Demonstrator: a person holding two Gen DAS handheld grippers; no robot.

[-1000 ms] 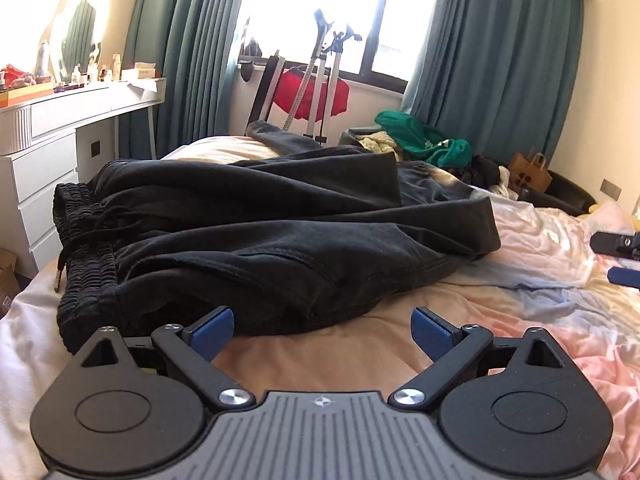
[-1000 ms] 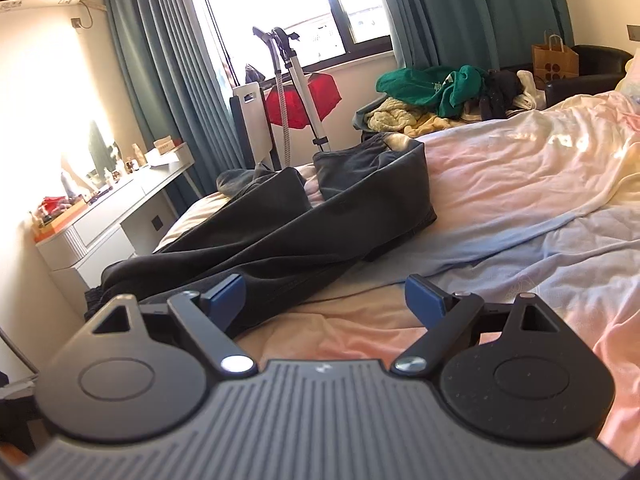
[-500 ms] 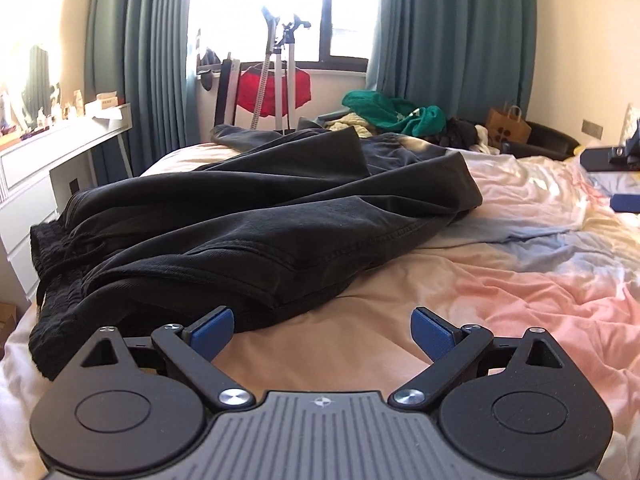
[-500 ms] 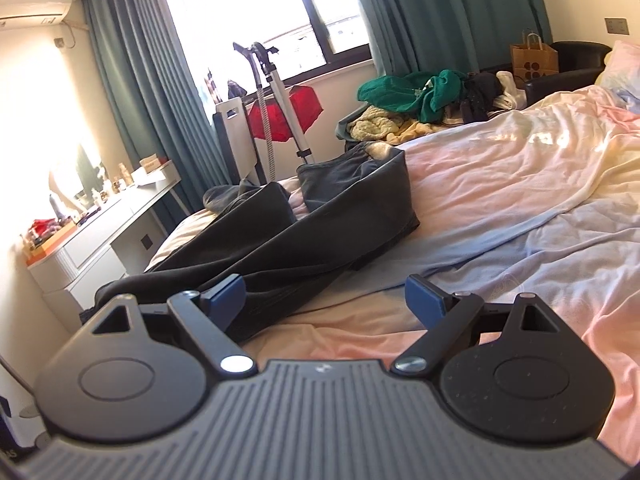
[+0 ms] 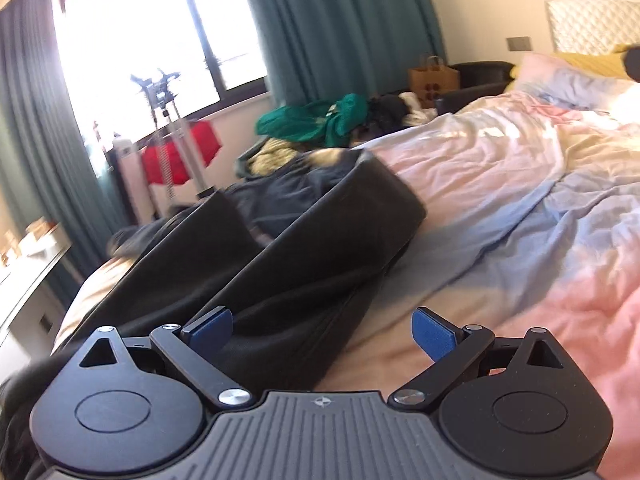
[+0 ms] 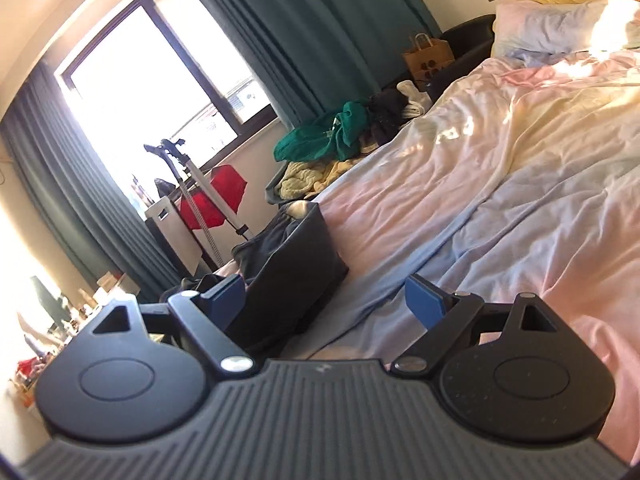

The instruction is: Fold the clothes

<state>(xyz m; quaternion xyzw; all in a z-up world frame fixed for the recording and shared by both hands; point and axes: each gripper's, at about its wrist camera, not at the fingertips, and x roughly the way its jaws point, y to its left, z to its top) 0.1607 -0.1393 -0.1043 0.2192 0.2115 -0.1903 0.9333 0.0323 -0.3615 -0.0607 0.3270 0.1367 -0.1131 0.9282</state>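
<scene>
Lying on the bed [image 5: 520, 208], dark trousers [image 5: 280, 264] face both spread, empty grippers.

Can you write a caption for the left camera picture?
Open left gripper hovers over dark trousers on a pastel bed.

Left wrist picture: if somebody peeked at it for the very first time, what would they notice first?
Probably the big black trousers, lying crumpled on the bed's pink and blue sheet, straight ahead of the left gripper with its jaws wide open. Next would be the bright window between teal curtains, with a red thing below it and a green heap of clothes beyond the bed.
</scene>
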